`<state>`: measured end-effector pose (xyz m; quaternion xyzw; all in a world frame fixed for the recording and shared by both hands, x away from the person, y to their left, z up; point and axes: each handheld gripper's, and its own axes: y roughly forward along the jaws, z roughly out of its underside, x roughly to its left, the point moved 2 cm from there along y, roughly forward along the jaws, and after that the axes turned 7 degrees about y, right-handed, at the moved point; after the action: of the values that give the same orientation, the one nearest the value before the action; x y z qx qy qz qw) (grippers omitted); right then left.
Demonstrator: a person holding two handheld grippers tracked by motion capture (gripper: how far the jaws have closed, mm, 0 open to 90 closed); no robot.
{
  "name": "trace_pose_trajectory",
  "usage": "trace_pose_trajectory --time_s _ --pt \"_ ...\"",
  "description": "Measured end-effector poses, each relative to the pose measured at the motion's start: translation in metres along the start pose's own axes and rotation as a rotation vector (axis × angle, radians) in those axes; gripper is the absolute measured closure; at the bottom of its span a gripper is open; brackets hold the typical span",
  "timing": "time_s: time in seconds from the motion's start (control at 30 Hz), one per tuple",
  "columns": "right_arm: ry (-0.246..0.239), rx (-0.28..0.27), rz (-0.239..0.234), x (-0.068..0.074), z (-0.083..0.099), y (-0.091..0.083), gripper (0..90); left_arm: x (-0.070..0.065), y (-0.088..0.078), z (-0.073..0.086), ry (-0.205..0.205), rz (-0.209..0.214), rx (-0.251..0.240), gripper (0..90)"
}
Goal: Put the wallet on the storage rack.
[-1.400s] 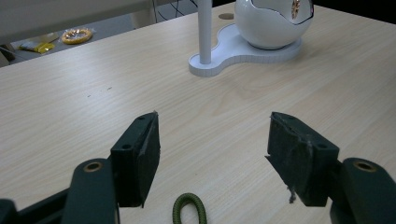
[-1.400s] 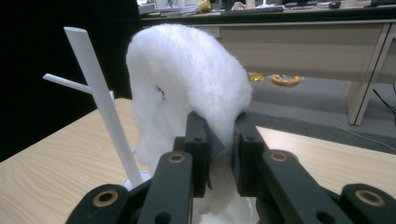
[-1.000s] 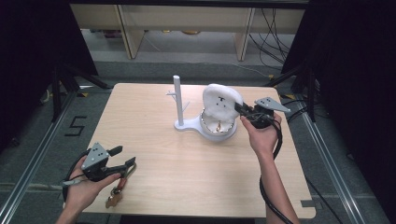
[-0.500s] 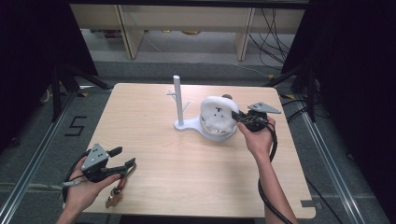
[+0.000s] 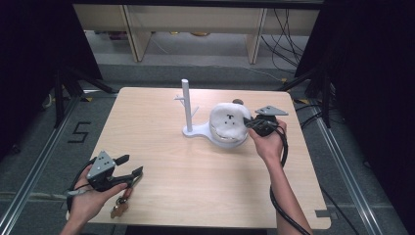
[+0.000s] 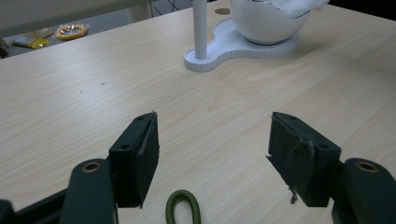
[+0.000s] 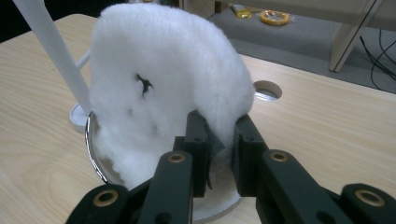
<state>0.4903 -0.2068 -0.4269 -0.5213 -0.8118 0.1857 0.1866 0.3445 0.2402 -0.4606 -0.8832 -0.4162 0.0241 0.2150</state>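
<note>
1. The right gripper has its black fingers closed on the edge of a white fluffy plush cloth, pinching a fold of the fur between them.
2. The plush cloth, marked with small black stitches, stands partly upright in a shiny round bowl and drapes over its rim.
3. The bowl sits on a flat white stand base from which a thin white upright post with short side pegs rises, just beside the bowl.
4. The stand sits toward the far middle of the light wooden surface; a round hole in the wood lies just behind the plush.
5. The left gripper is held at the near left corner of the surface, well apart from the stand, its fingers spread wide with nothing between them.
6. A small green cord loop lies on the wood just below the left fingers.
</note>
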Motion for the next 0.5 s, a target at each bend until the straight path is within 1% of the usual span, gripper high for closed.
trace_pose_trajectory --time_s 0.03,0.07,0.1,0.13,0.17,0.2,0.23,0.3,0.33,0.37,0.4,0.43,0.47,0.5 --pt "0.000 0.000 0.000 0.0000 0.0000 0.0000 79.9 0.0000 0.0000 0.0000 0.000 0.000 0.000 33.0" --pt "-0.005 0.009 0.017 0.0015 -0.0001 0.0005 79.8 -0.0005 -0.0010 0.0002 -0.004 -0.005 0.011 33.0" --pt "-0.002 0.013 0.014 0.0019 -0.0002 0.0011 79.8 -0.0004 -0.0007 0.0005 -0.001 -0.004 0.010 33.0" --pt "0.006 0.016 0.020 0.0031 0.0003 0.0011 79.8 -0.0007 -0.0006 0.0007 -0.004 -0.004 0.011 33.0" --pt "0.029 0.040 0.029 0.0051 0.0009 -0.0003 79.8 -0.0002 0.0002 0.0009 0.002 0.001 0.005 33.0" --pt "-0.022 0.019 0.035 0.0011 0.0000 0.0022 79.7 -0.0006 0.0007 0.0011 -0.003 0.003 0.002 33.0" --pt "-0.015 0.014 0.032 0.0016 0.0001 0.0031 79.7 -0.0004 0.0008 0.0012 0.000 0.004 0.002 33.0" --pt "-0.020 0.020 0.037 0.0019 0.0000 0.0023 79.7 -0.0005 0.0008 0.0013 -0.001 0.005 0.002 33.0" --pt "-0.024 0.016 0.049 0.0024 -0.0001 0.0024 79.6 -0.0004 0.0008 0.0014 -0.001 0.005 0.003 33.0" --pt "-0.031 0.017 0.047 0.0021 0.0001 0.0029 79.6 -0.0003 0.0009 0.0014 0.001 0.005 0.003 33.0" --pt "-0.015 0.028 0.044 0.0036 0.0002 0.0027 79.4 -0.0004 0.0009 0.0015 0.000 0.005 0.003 33.0" --pt "-0.015 0.028 0.044 0.0036 0.0002 0.0027 79.4 -0.0004 0.0009 0.0015 0.000 0.005 0.003 32.9" --pt "-0.032 0.012 0.059 0.0034 0.0004 0.0046 78.4 -0.0008 0.0001 0.0017 -0.003 -0.003 0.014 32.8" --pt "-0.032 0.012 0.059 0.0034 0.0004 0.0046 78.4 -0.0008 0.0001 0.0017 -0.003 -0.003 0.014 32.7"
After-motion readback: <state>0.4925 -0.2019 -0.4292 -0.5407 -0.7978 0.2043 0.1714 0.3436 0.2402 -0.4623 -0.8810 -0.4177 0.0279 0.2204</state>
